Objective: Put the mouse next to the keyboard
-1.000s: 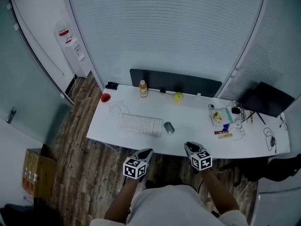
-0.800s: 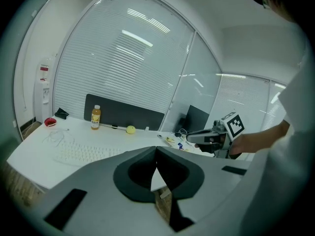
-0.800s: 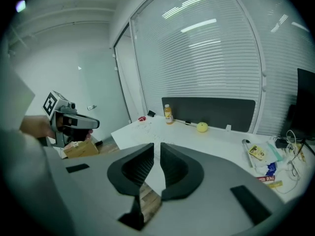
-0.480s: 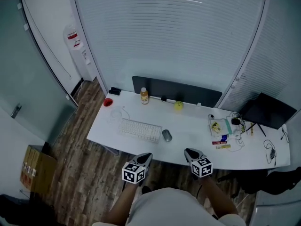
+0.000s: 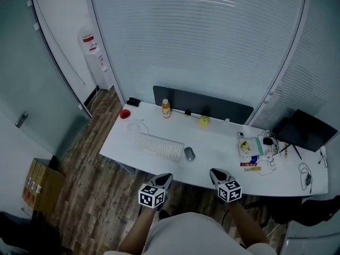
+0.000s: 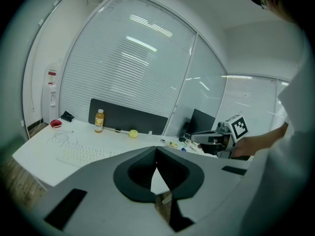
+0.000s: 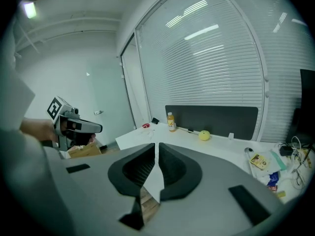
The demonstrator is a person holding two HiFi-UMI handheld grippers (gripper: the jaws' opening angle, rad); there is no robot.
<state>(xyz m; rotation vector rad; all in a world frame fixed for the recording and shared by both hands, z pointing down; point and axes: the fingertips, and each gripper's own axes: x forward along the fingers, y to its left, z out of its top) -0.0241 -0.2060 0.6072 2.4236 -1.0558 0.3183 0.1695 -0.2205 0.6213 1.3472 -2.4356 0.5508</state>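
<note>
A white keyboard (image 5: pixel 159 146) lies on the white table (image 5: pixel 218 155), with a grey mouse (image 5: pixel 189 153) just right of it, a small gap apart. My left gripper (image 5: pixel 166 177) and right gripper (image 5: pixel 214 171) hover side by side in front of the table's near edge, over the wooden floor. Both point at the table. The left gripper (image 6: pixel 156 148) is shut and holds nothing; the keyboard (image 6: pixel 83 155) shows beyond it. The right gripper's (image 7: pixel 157 144) jaws are closing their last bit, tips touching, nothing between them. The mouse is hidden in both gripper views.
At the table's back stand an orange bottle (image 5: pixel 166 108), a yellow ball (image 5: pixel 204 121), a red object (image 5: pixel 125 114) and a dark panel (image 5: pixel 202 104). Small clutter and cables (image 5: pixel 254 146) lie at the right. A cardboard box (image 5: pixel 40 185) sits on the floor at left.
The head view has tilted up slightly, so the table sits lower in frame. Both grippers stay before the near edge. Mouse and keyboard have not moved on the table.
</note>
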